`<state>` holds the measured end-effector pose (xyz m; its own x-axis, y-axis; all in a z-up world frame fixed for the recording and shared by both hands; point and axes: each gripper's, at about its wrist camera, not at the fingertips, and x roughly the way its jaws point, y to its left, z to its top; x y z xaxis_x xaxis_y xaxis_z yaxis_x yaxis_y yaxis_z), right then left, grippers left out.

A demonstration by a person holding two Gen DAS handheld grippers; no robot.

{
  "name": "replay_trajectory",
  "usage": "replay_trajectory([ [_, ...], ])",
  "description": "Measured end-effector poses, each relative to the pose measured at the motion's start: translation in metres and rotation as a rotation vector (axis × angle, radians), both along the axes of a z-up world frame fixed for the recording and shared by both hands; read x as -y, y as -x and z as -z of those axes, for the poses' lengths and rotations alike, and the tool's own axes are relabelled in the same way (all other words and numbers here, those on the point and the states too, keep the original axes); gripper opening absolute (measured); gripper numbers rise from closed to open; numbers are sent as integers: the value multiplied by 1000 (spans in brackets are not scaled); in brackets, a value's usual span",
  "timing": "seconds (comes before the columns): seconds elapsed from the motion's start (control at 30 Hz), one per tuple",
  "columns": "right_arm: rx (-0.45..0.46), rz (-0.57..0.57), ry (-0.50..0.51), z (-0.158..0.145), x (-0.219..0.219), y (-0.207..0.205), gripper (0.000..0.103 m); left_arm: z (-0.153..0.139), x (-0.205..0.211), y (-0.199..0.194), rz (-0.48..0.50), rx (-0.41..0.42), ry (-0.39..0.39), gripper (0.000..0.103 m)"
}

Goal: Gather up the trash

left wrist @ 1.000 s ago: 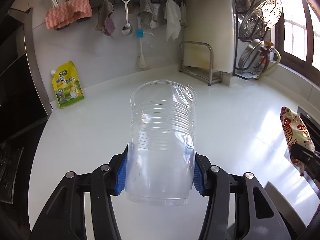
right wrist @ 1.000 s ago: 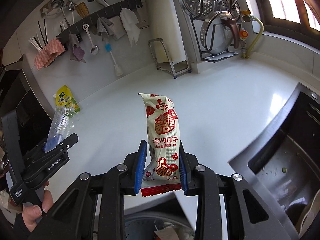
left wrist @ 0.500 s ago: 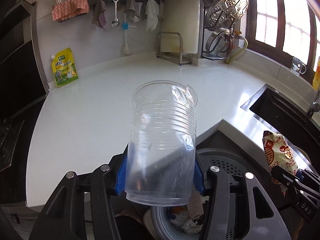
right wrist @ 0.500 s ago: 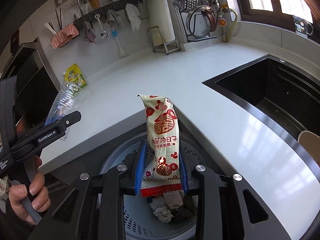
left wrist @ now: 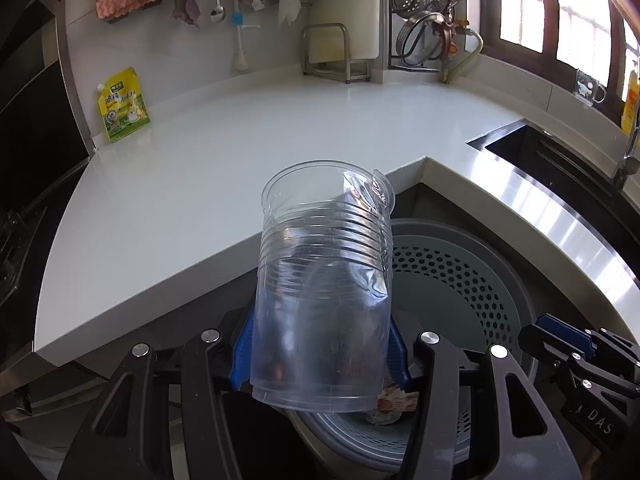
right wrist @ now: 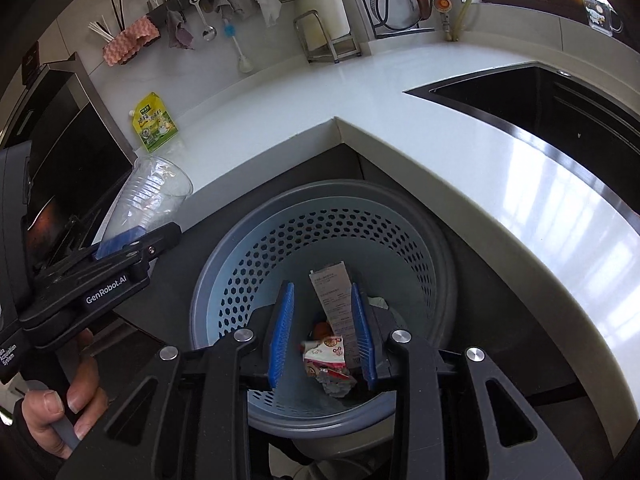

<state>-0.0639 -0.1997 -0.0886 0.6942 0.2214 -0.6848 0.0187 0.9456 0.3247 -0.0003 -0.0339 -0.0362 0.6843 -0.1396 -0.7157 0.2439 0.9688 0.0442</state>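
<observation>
Trash is split between two places: a crumpled clear ribbed plastic cup [left wrist: 324, 292] is clamped near its base between the blue pads of the left hand-held gripper [left wrist: 320, 354], and the red-and-white printed snack wrapper [right wrist: 325, 354] now lies in the round grey perforated waste bin [right wrist: 404, 248]. Half a second ago that wrapper was pinched in the right hand-held gripper [right wrist: 322, 334]; its jaws are now spread and empty over the bin, so one item is judged delivered and the cup remains. The cup is held over the bin's near-left rim. The white desk [left wrist: 224, 164] edge and a yellow-green spouted pouch [left wrist: 123, 105] are well apart; nothing blocks the drop.
</observation>
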Motion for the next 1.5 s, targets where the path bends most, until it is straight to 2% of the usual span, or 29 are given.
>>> replay_trajectory([
  [0.17, -16, 13, -23, 7, 6, -3, 29, 13, 3, -4, 3, -40, -1, 54],
  [0.3, -19, 25, -37, 8, 10, -4, 33, 13, 1, -4, -4, -32, -4, 70],
  [0.33, -17, 29, -40, 7, 11, -3, 38, 13, 0, -4, -6, -30, -3, 72],
  [0.37, -14, 34, -41, 7, 13, -3, 42, 12, 0, -5, -8, -29, -2, 73],
  [0.5, -11, 37, -38, 5, 13, -2, 44, 14, -2, -7, -19, -40, -3, 74],
  [0.63, -13, 31, -30, 4, 9, -3, 48, 14, -5, -7, -34, -45, 0, 80],
  [1.23, -13, 23, 12, 2, 4, -2, 53, 12, -10, -6, -64, -45, -9, 90],
  [1.5, 1, 41, 43, -2, 5, 0, 62, 9, -10, -5, -70, -44, -11, 95],
])
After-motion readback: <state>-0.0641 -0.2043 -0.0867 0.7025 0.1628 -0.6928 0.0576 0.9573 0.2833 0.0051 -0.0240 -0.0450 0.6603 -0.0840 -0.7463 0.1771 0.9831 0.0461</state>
